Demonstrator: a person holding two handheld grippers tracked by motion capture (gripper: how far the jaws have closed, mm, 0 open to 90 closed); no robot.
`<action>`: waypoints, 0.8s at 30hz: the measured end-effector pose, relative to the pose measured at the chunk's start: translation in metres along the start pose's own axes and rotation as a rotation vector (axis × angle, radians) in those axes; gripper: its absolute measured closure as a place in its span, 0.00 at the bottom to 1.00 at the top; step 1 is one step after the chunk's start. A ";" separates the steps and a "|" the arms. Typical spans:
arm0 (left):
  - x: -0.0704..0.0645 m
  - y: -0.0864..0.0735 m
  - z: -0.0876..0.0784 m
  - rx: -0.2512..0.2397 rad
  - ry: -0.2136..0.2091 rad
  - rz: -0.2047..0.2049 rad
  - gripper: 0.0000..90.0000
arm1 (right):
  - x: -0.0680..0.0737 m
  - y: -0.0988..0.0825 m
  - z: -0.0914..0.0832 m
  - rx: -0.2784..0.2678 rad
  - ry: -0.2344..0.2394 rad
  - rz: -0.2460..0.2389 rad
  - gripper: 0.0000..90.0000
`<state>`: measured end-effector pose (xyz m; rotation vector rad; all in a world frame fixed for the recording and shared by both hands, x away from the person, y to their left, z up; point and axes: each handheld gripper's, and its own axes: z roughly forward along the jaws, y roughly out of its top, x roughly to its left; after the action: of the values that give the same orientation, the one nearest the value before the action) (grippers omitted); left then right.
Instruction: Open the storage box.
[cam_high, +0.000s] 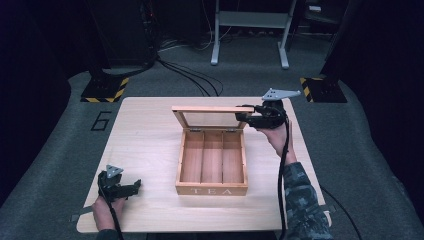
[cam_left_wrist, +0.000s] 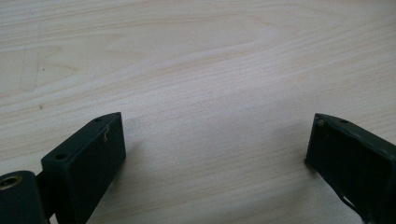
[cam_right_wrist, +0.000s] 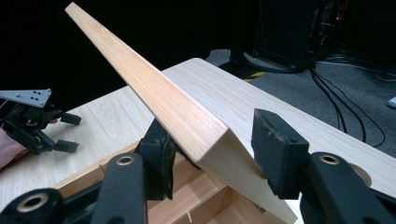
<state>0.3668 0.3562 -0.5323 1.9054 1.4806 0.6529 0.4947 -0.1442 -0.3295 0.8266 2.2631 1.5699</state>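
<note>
At the middle of the counter (cam_high: 145, 125) sits the tea box (cam_high: 212, 165), its three compartments bare and its glass lid (cam_high: 207, 116) standing upright on the back hinges. The right gripper (cam_high: 246, 116) pinches the lid's top corner; in the right gripper view both fingers (cam_right_wrist: 275, 156) press on the wooden frame (cam_right_wrist: 187, 119), one on each face. That grip at the free edge, far from the hinges, likely gives the most leverage and keeps the lid from dropping shut. The left gripper (cam_high: 131, 187) rests on the counter near the front left corner, well apart from the box, fingers (cam_left_wrist: 88, 156) spread with nothing between them, probably parked out of the way.
</note>
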 end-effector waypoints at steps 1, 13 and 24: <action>0.000 0.000 0.000 0.000 0.000 0.000 0.05 | 0.000 0.000 0.000 -0.001 0.001 -0.004 0.56; 0.000 0.000 0.000 0.000 0.000 0.000 0.05 | 0.000 0.000 0.000 0.000 0.001 -0.003 0.56; 0.000 0.000 0.000 0.000 0.000 0.000 0.05 | 0.001 -0.002 -0.001 0.003 0.006 -0.002 0.56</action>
<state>0.3668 0.3562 -0.5323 1.9053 1.4805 0.6528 0.4927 -0.1444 -0.3306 0.8215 2.2702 1.5700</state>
